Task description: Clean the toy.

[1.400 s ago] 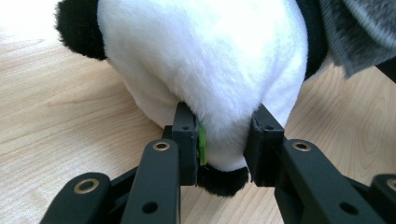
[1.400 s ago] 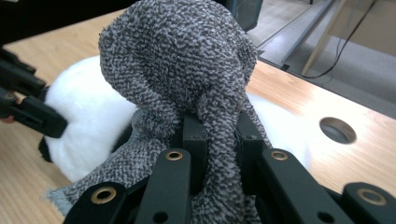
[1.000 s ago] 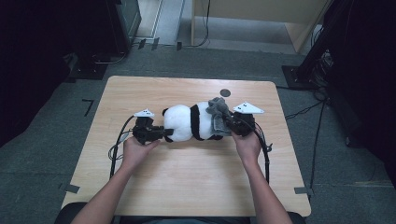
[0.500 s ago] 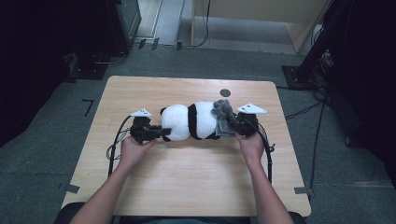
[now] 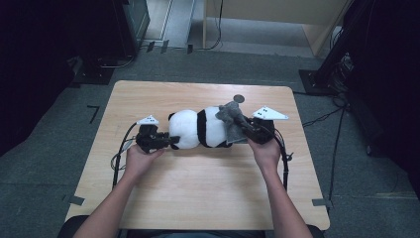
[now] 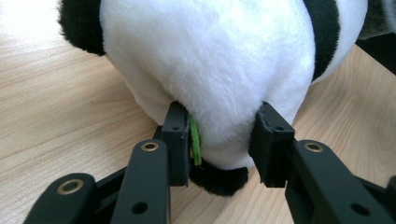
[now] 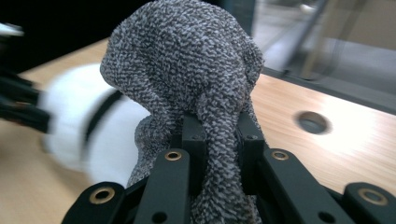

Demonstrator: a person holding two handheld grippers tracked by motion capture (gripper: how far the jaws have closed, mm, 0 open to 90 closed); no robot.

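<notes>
Mid-frame on the bench, the right gripper clamps the grey knit garment while the left gripper, jaws just opening, still brackets the plush panda; best to pull slowly, panda steadied.

No readable text, labels, brands or numbers anywhere: nothing legible on the table, the plush, the grey fabric or the gripper bodies.
</notes>
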